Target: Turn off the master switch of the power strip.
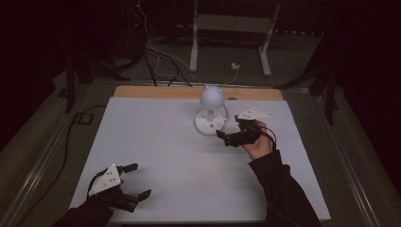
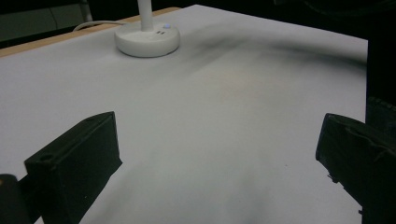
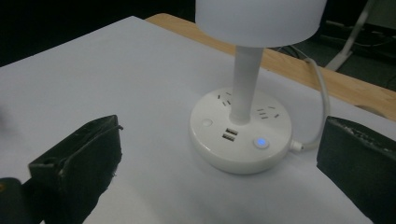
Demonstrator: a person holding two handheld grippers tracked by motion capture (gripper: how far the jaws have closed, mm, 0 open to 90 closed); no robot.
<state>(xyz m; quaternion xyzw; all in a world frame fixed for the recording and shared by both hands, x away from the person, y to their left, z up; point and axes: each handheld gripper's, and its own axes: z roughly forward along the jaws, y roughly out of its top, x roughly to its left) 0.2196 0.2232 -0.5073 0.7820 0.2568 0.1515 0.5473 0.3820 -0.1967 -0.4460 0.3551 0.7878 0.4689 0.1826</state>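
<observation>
A small white desk lamp [image 1: 211, 97] stands at the back middle of the white table [image 1: 161, 142]. Its round base [image 3: 240, 130] carries sockets, two USB ports and a lit blue button [image 3: 262, 142]. My right gripper [image 1: 230, 131] is open just right of the base, its jaws wide apart and pointed at it, with nothing between them. My left gripper [image 1: 137, 179] rests open near the table's front left corner, holding nothing. In the left gripper view the lamp base [image 2: 147, 38] stands far off at the top.
A white cord [image 3: 320, 100] runs from the lamp base over the wooden back edge [image 1: 156, 91] of the table. Cables and a metal stand [image 1: 231, 28] lie on the dark floor behind. A dark sleeve [image 1: 283, 189] crosses the table's front right.
</observation>
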